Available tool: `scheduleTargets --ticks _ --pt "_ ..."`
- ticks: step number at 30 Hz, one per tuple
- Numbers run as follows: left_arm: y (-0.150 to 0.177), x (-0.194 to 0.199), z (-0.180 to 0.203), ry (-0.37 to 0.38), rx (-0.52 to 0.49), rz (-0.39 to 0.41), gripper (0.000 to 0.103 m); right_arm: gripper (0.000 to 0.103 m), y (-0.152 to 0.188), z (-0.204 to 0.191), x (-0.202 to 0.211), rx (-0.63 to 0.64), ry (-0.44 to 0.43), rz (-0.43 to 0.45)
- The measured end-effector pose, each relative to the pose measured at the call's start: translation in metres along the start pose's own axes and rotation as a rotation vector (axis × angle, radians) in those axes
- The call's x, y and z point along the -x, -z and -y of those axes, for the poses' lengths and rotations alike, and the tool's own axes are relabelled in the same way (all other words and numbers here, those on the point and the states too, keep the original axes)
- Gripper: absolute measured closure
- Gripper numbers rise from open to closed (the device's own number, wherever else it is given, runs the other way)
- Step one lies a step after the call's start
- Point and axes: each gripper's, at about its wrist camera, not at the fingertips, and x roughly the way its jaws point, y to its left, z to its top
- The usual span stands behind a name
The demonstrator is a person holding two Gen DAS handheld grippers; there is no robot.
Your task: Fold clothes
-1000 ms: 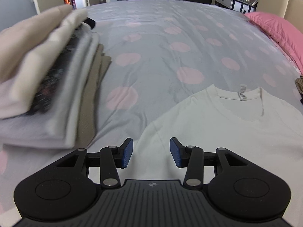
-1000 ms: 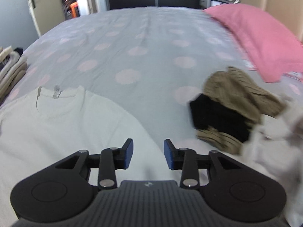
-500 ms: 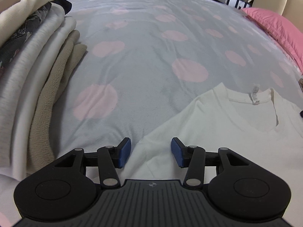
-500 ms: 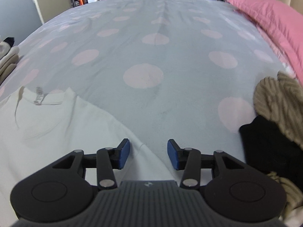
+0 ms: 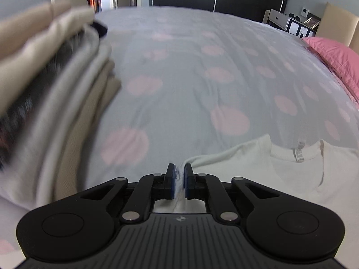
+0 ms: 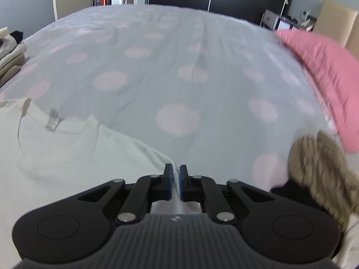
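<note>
Left wrist view: the left gripper [image 5: 179, 180] has its blue-padded fingers [image 5: 171, 179] pinched shut on the shoulder edge of a cream cotton T-shirt [image 5: 280, 174], which lies flat on the grey bed cover with pink dots [image 5: 190, 78] from 3 to 5 o'clock. At 9 o'clock, blurred, rises a stack of folded beige and grey clothes [image 5: 56, 89].

Right wrist view: the right gripper [image 6: 176, 180] fingers likewise clamp the shirt's [image 6: 67, 157] other shoulder edge; the collar sits at 9 o'clock. Only here, a crumpled tan ribbed garment [image 6: 318, 170] appears at 3 o'clock beneath a pink pillow [image 6: 325, 71].

The shirt looks light, soft and floppy; holding both shoulders seems sensible.
</note>
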Motion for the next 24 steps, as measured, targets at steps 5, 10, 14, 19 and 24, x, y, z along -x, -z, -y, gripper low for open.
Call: scheduleTargets --ticks 5,10,14,19,24 --pt "-0.023 0.01 0.002 -0.033 0.02 0.069 0.097 0.097 -0.021 0.006 0.006 -0.037 0.049 0.06" --pt "-0.022 -0.003 -0.007 -0.041 0.033 0.107 0.098 0.098 -0.031 0.015 0.002 -0.094 0.08 0.098" --pt "-0.015 -0.031 -0.008 -0.039 0.027 0.063 0.098 0.098 -0.021 0.011 -0.028 -0.059 0.092 0.039" --pt "-0.007 -0.058 -0.004 -0.048 -0.008 0.01 0.098 0.098 -0.017 0.011 -0.038 -0.066 0.098 -0.003" --pt "-0.005 -0.067 -0.002 -0.035 -0.051 -0.065 0.095 0.091 -0.014 0.011 -0.049 -0.073 0.104 -0.044"
